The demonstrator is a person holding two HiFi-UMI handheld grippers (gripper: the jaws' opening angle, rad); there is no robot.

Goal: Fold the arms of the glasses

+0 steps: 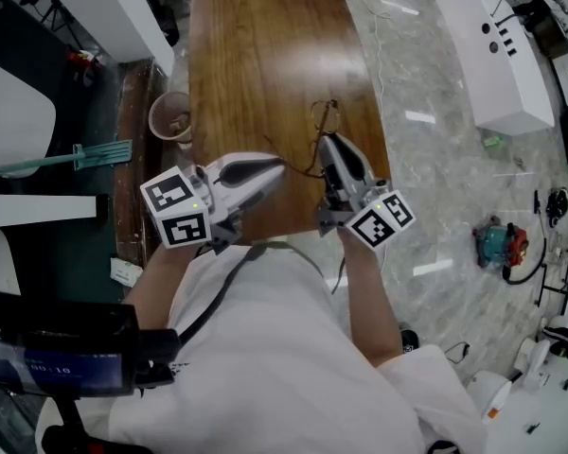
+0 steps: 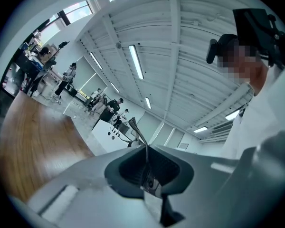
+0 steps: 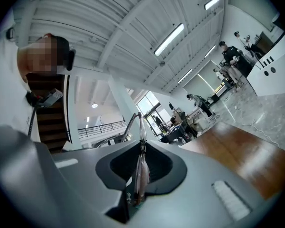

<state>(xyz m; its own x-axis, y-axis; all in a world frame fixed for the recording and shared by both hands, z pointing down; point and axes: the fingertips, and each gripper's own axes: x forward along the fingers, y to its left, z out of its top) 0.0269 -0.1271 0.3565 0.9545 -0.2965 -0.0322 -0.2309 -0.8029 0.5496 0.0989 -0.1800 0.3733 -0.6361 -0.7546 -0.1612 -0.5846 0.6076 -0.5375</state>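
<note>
The glasses (image 1: 314,132) are being held above the bench (image 1: 265,55), one arm (image 2: 141,133) being pinched in the closed left tongs (image 1: 282,166) and the frame (image 3: 140,144) in the right tongs (image 1: 328,142). That thin arm is being risked: forced sideways, it could be bent.

One brown wooden table (image 1: 265,55) with rounded corners. One pair of thin, dark-rimmed wire glasses (image 3: 141,170). Two grey-and-white plastic two-jaw tools: the left gripper (image 1: 276,166) and the right gripper (image 1: 328,145). Two white cubes printed with black square markers: the left cube (image 1: 178,211) and the right cube (image 1: 386,218). One pale pink round tub (image 1: 170,118). One teal long-handled broom (image 1: 85,156). One long white box-shaped cabinet (image 1: 497,55). One small teal-and-red machine (image 1: 500,244). One person in a white shirt (image 1: 284,348).
</note>
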